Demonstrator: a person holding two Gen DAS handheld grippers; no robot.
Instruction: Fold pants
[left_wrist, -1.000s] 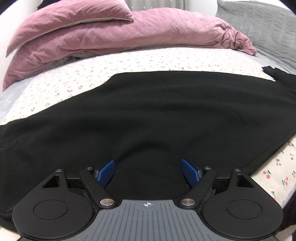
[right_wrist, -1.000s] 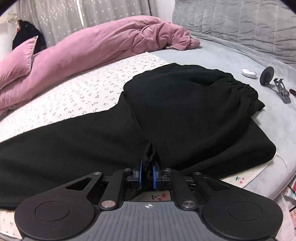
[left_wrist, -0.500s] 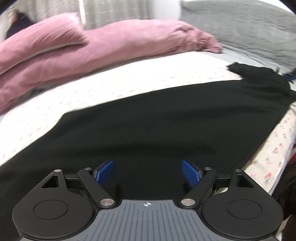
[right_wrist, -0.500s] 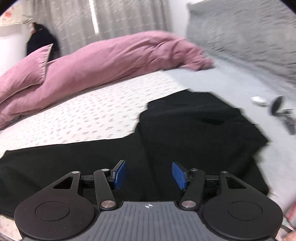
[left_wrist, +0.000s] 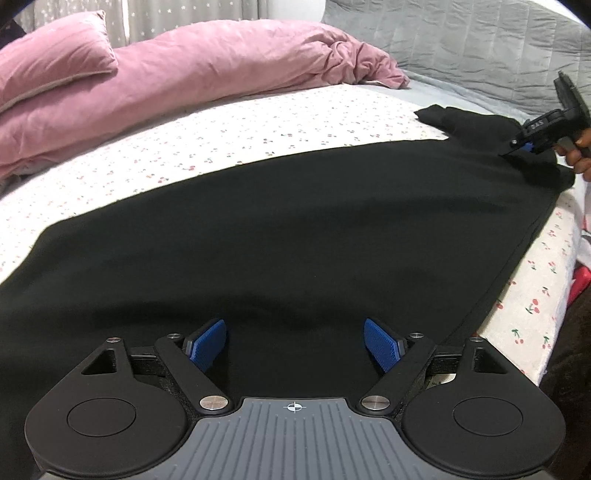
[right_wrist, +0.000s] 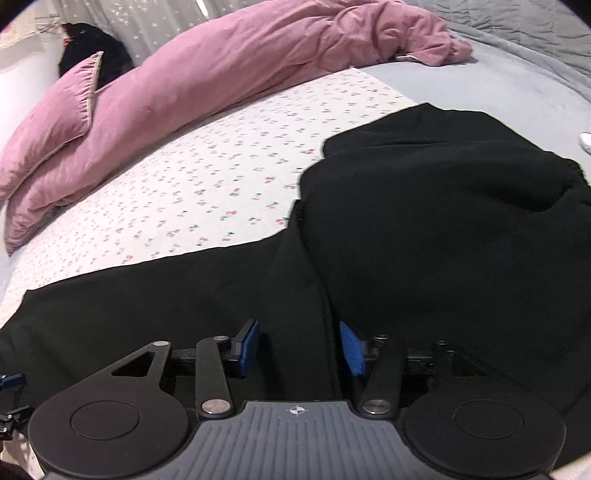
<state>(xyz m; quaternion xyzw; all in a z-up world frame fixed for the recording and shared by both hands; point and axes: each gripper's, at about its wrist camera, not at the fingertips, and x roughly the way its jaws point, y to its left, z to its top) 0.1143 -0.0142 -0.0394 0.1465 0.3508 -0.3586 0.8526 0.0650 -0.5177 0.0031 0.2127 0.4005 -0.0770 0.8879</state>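
Observation:
Black pants (left_wrist: 280, 229) lie spread along the near edge of the bed; the legs stretch left, and the waist part (right_wrist: 443, 206) is folded over on the right. My left gripper (left_wrist: 294, 343) is open and empty, low over the leg fabric. My right gripper (right_wrist: 297, 347) is open and empty, over the fold line where the folded waist part meets the legs. The right gripper also shows in the left wrist view (left_wrist: 543, 133), over the far right end of the pants.
A pink duvet (left_wrist: 207, 70) and pink pillow (left_wrist: 51, 66) lie along the back of the bed. The cherry-print sheet (right_wrist: 207, 177) shows behind the pants. A grey quilted headboard (left_wrist: 480, 40) stands at the right. The bed edge (left_wrist: 532, 306) runs close on the right.
My right gripper has let go of the pants fabric and opened, then settled back low over the fold. My left gripper has swung its view rightward along the pants, staying open.

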